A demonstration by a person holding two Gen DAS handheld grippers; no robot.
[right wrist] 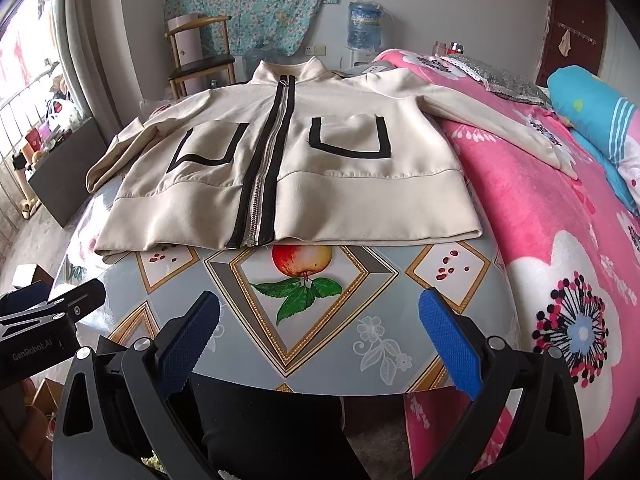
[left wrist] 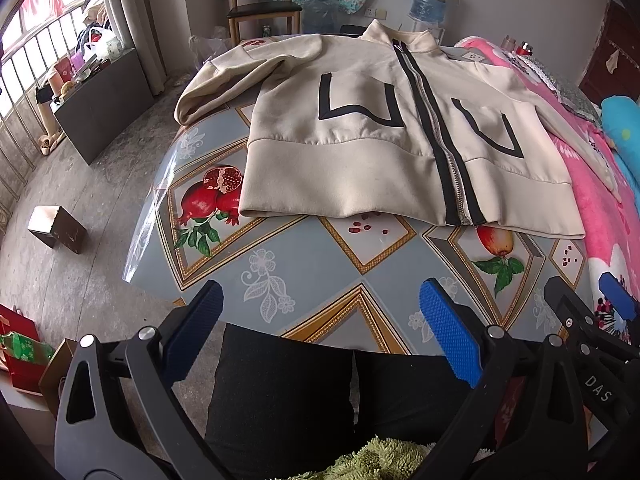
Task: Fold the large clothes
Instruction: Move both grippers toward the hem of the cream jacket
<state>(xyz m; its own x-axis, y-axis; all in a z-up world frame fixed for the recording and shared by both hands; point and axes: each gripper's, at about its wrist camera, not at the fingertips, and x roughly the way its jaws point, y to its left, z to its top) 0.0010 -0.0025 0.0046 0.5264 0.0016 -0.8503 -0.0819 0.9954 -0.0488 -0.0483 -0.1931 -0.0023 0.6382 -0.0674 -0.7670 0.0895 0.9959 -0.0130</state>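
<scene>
A cream zip-up jacket (left wrist: 360, 148) with black zipper trim and two black U-shaped pocket outlines lies flat, front up, on the table (left wrist: 320, 276). It also shows in the right wrist view (right wrist: 320, 184). Its left sleeve (left wrist: 224, 84) hangs over the table's far left edge. Its right sleeve (right wrist: 500, 120) lies on the pink blanket. My left gripper (left wrist: 320, 308) is open and empty over the near table edge, short of the hem. My right gripper (right wrist: 320, 312) is open and empty, also short of the hem.
A bed with a pink flowered blanket (right wrist: 560, 240) adjoins the table's right side. A wooden chair (left wrist: 260, 4) and a water dispenser (left wrist: 430, 0) stand behind the table. A dark cabinet (left wrist: 104, 104) and a small box (left wrist: 58, 228) stand on the floor at left. The person's legs (left wrist: 320, 392) are below.
</scene>
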